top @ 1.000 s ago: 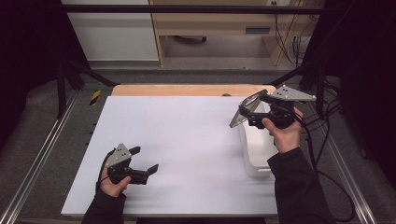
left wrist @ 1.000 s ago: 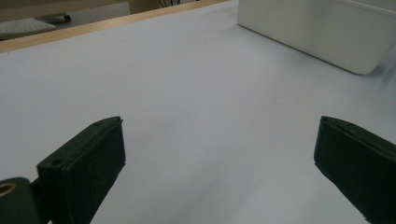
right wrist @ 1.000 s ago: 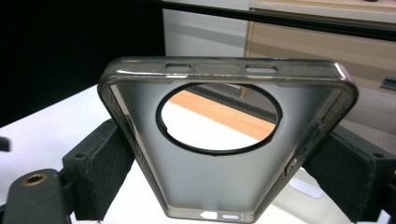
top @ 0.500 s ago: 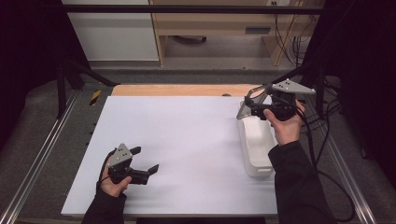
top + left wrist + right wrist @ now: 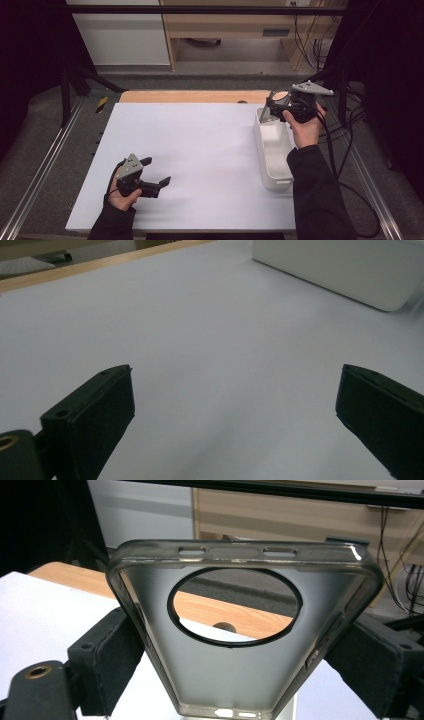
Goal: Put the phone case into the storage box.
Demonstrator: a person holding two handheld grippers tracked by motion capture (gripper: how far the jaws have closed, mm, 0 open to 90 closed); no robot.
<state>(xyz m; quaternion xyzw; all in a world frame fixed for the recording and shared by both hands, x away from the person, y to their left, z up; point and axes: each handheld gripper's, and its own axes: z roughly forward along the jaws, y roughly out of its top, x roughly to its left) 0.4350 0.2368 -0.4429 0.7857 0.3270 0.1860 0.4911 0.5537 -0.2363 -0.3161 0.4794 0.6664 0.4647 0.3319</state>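
Note:
A translucent grey phone case (image 5: 235, 675) with a big round camera cutout stands between the jaws of my right gripper (image 5: 240, 665), which is shut on its two long sides. In the high view that right gripper (image 5: 272, 106) holds the phone case (image 5: 264, 114) in the air over the far end of a white tray (image 5: 272, 167). My left gripper (image 5: 158, 171) rests low on the white table (image 5: 200, 150) at the near left. Its jaws are wide apart, and in the left gripper view nothing lies between them at the left gripper (image 5: 235, 415).
The long white tray (image 5: 340, 270) lies along the table's right side. A wooden strip (image 5: 190, 96) borders the far edge. Black cables (image 5: 345, 165) trail off the right. Metal rails (image 5: 45, 165) run along both sides of the table.
My right gripper has carried the phone case a little farther from the person, toward the tray's far end. The left gripper has stayed where it was.

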